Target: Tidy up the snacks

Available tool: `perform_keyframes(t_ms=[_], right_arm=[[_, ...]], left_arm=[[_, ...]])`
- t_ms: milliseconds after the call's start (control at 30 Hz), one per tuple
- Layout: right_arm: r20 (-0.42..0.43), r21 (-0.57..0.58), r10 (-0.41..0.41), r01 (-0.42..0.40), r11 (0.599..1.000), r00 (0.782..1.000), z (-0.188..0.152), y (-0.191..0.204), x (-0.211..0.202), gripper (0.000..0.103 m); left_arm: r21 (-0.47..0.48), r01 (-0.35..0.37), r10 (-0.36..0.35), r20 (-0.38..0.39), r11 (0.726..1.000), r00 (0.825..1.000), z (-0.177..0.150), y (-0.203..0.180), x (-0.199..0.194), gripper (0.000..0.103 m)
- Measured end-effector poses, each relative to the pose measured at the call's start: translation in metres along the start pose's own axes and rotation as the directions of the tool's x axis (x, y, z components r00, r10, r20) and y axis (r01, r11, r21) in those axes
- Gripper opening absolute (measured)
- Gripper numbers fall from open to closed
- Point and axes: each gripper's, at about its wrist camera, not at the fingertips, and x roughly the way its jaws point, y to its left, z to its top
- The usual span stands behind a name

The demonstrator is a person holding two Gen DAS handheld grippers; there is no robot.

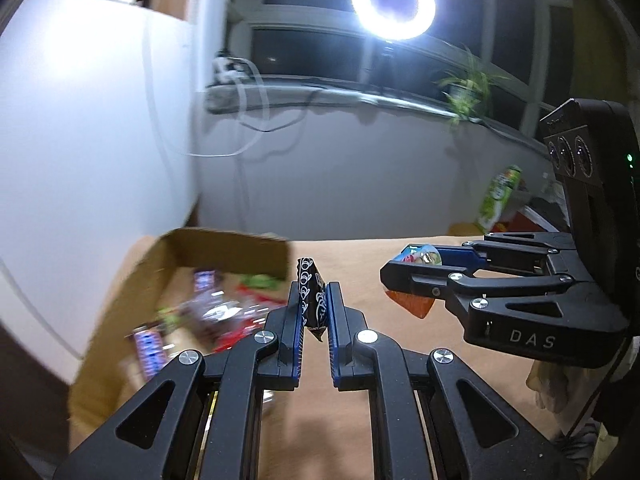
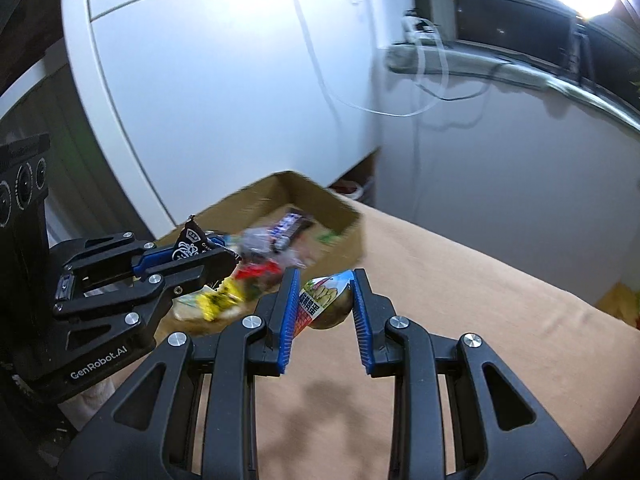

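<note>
My left gripper is shut on a small black packet with white print, held above the tan table near the open cardboard box. The box holds several wrapped snacks. My right gripper is shut on a colourful egg-shaped snack packet, held above the table right of the box. In the right wrist view the left gripper holds the black packet over the box's near corner. In the left wrist view the right gripper shows at right with its packet.
A tan cloth covers the table. A white appliance stands behind the box. A ring light, a windowsill with a plant and a green carton lie at the far side.
</note>
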Motion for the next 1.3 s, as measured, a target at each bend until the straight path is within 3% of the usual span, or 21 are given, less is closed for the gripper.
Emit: perform_keyframes(t_ms=[567,633,700,833,900,1033,1233,1300], right_arm=[[-0.03,-0.096,0.057,-0.059,0.994,0.998,0.022,0.064,0.039,0.027],[-0.024,-0.105,0.047,-0.049,0.993,0.999,0.023,0.067,0.04,0.034],[-0.01,-0.107,0.033,-0.034,0.994,0.999,0.024,0.067,0.038,0.062],[0.007,-0.096,0.03,-0.029,0.995,1.0,0.025,0.065,0.032,0.064],[0.01,-0.096,0.024,-0.023,0.995,1.0,0.025,0.064,0.03,0.064],[0.017,-0.09,0.02,-0.018,0.996,1.0,0.022,0.062,0.023,0.069],[0.04,-0.099,0.001,0.003,0.995,0.999,0.019,0.063,0.009,0.071],[0.051,-0.093,-0.009,0.014,0.996,0.999,0.017,0.063,0.003,0.081]], left_arm=[[-0.083,-0.104,0.105,0.001,0.991,0.995,-0.023,0.064,-0.024,0.01],[-0.087,-0.114,0.114,0.002,0.99,0.993,-0.023,0.067,-0.024,0.015],[-0.094,-0.127,0.128,0.004,0.987,0.992,-0.025,0.07,-0.024,0.023],[-0.098,-0.136,0.138,0.007,0.986,0.99,-0.026,0.072,-0.025,0.025],[-0.106,-0.138,0.139,0.009,0.985,0.99,-0.026,0.073,-0.026,0.035],[-0.11,-0.145,0.148,0.02,0.983,0.989,-0.027,0.071,-0.03,0.039],[-0.118,-0.154,0.16,0.045,0.981,0.986,-0.026,0.066,-0.039,0.054],[-0.12,-0.165,0.172,0.054,0.979,0.984,-0.027,0.064,-0.043,0.062]])
